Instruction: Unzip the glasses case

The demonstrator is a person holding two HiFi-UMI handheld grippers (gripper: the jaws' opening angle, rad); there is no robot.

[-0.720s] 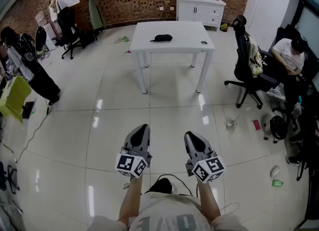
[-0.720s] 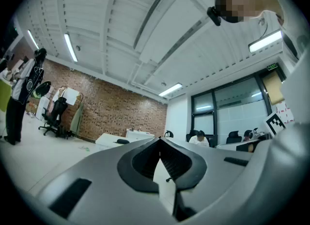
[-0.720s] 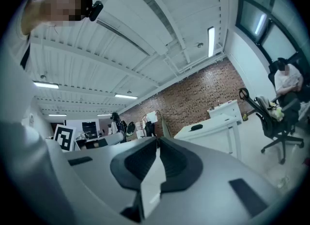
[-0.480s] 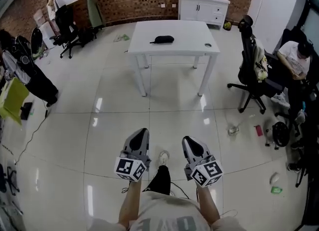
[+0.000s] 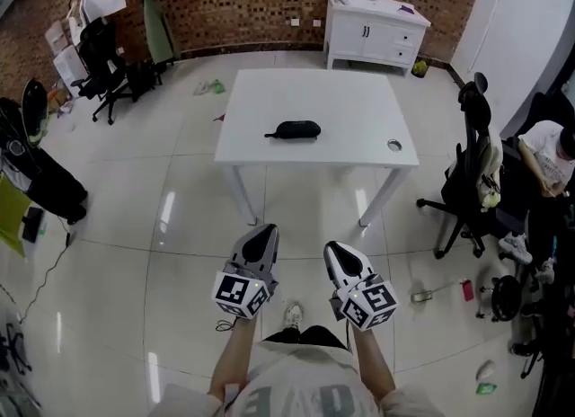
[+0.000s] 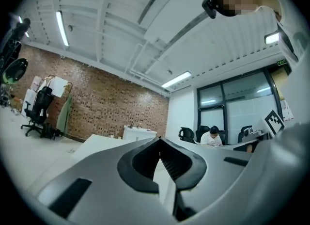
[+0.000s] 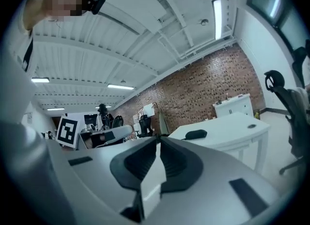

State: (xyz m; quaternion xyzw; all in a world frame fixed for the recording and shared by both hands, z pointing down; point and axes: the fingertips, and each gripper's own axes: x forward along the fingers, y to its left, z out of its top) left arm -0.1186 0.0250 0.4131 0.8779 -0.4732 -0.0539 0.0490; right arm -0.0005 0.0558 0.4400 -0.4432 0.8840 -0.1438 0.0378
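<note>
The black glasses case [image 5: 297, 129] lies on the white desk [image 5: 359, 101], about midway between its left and right edges and nearer the front edge. Well short of the desk, over the tiled floor [image 5: 135, 226], the left gripper [image 5: 263, 231] and right gripper [image 5: 333, 250] each have their fingers pressed together, holding nothing.

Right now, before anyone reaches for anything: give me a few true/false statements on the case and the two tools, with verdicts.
1. The glasses case lies on the white table. True.
2. The left tool is clamped on the glasses case. False: it is held low over the floor, short of the table, with its jaws together on nothing.
3. The right tool has its jaws spread wide. False: its jaw tips meet, with nothing between them.
4. A white cabinet stands against the brick wall beyond the table. True.
</note>
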